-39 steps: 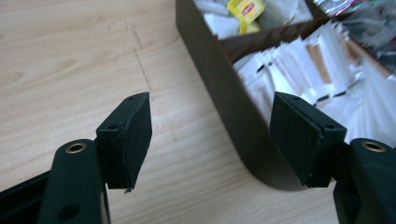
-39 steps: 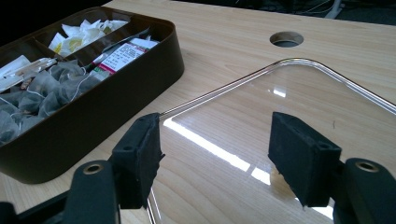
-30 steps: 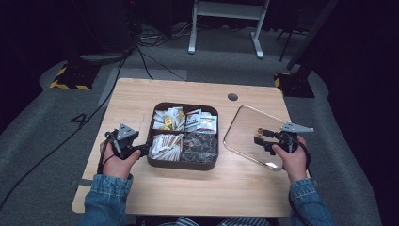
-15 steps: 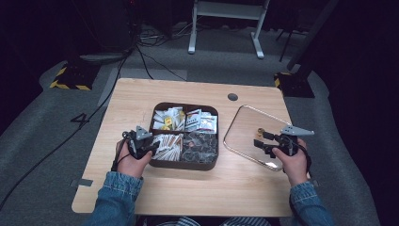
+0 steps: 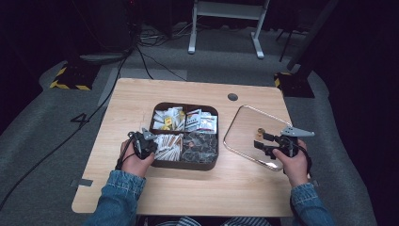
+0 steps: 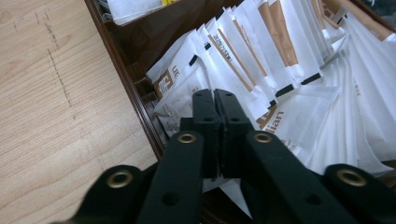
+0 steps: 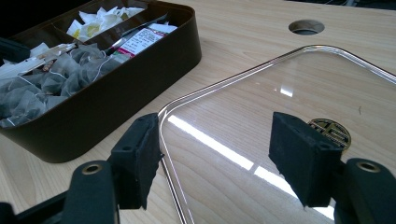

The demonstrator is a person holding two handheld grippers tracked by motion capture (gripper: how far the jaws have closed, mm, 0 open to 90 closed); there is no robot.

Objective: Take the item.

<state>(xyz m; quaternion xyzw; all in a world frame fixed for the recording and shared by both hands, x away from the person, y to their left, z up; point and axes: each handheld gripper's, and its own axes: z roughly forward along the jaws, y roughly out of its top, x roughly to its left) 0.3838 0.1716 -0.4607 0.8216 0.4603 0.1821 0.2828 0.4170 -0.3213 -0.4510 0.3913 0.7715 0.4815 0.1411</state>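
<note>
Sachets (image 6: 261, 60): white paper sachets with brown bands, fanned out in the near-left compartment of the box, just ahead of the left gripper's tips.
Left gripper (image 6: 214, 95): at the box's near-left corner, over the sachets; its jaws have just been closing and now stand pressed together. Whether a sachet's edge is caught between them cannot be told.
Left hand (image 5: 134, 160): on the table against the box's left side, denim sleeve behind it.
Box (image 5: 186, 165): dark brown, four compartments, mid-table; mesh tea bags (image 7: 42, 88) in the near-right one, mixed packets in the far two.
Lid (image 7: 299, 93): clear, gold-rimmed, flat on the table just right of the box, gold knob (image 7: 330, 132) at its middle.
Right gripper (image 7: 219, 161): jaws spread, straddling the lid's near edge, pads not pressing on it.
</note>
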